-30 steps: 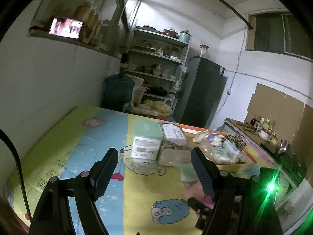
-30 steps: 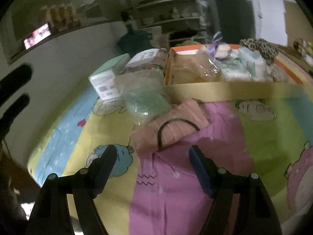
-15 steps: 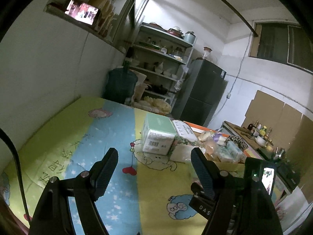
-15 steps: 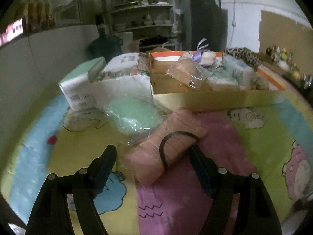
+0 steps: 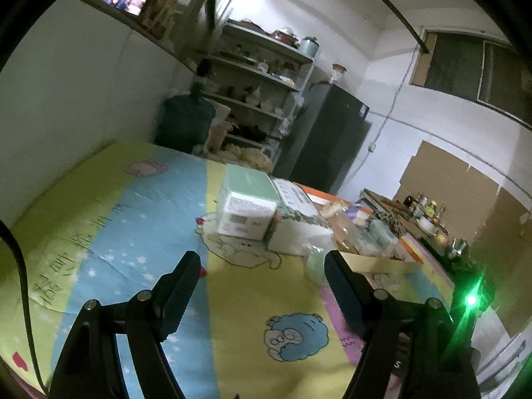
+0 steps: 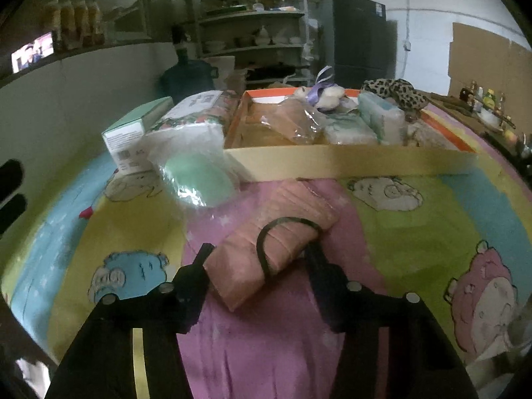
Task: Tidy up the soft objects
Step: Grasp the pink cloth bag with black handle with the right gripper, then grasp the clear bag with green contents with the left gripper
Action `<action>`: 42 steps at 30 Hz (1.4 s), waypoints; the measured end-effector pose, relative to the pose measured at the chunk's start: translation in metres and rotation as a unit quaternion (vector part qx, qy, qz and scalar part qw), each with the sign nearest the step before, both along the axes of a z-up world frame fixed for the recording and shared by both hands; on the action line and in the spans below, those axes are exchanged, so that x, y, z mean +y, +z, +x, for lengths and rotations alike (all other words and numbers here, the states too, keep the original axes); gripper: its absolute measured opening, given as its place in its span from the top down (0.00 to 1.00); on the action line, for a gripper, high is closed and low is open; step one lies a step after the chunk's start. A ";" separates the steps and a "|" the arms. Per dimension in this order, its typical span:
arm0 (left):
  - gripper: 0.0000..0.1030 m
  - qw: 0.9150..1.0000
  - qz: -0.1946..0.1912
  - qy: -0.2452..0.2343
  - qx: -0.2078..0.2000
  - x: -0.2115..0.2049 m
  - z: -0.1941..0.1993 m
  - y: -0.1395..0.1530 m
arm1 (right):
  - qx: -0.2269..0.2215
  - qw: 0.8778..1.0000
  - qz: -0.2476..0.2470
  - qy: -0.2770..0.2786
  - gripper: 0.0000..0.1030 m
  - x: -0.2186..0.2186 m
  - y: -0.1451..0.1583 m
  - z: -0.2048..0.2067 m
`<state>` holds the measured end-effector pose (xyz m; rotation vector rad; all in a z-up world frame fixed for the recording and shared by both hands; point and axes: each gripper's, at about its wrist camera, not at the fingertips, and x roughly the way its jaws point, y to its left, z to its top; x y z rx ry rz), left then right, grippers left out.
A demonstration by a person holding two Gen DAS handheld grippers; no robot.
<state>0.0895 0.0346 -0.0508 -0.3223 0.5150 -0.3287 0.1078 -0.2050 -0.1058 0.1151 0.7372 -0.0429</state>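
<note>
A pink folded cloth pack (image 6: 276,239) with a black elastic band (image 6: 266,249) lies on the cartoon-print cover. My right gripper (image 6: 259,252) has its jaws on both sides of the pack's near end, closed in against it. A mint-green pad in a clear bag (image 6: 196,183) lies just beyond, beside a shallow cardboard box (image 6: 349,163) with several soft packs. My left gripper (image 5: 262,266) is open and empty above the cover, left of the green bag (image 5: 316,259).
A green-and-white carton (image 5: 246,206) and a white flowered pack (image 5: 296,219) stand against the box's left side. A shelf unit (image 5: 259,76), a water jug (image 5: 186,119) and a dark fridge (image 5: 329,139) stand beyond the table's far edge.
My right gripper moved forward and its jaws closed in around the pink cloth pack. My left gripper swung a little and stayed open.
</note>
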 end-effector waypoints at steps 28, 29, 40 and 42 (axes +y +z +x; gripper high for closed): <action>0.27 0.987 0.058 -0.067 0.134 -0.122 0.090 -0.045 | -0.056 0.997 0.049 0.022 0.47 -0.060 0.012 -0.034; 0.30 0.987 0.062 -0.064 0.133 -0.124 0.091 -0.045 | -0.056 0.997 0.050 0.022 0.47 -0.062 0.011 -0.034; 0.59 0.989 0.051 -0.061 0.124 -0.124 0.083 -0.045 | -0.061 0.996 0.067 0.023 0.47 -0.076 0.010 -0.033; 0.59 0.990 0.054 -0.058 0.114 -0.122 0.077 -0.042 | -0.062 0.995 0.069 0.023 0.47 -0.077 0.010 -0.033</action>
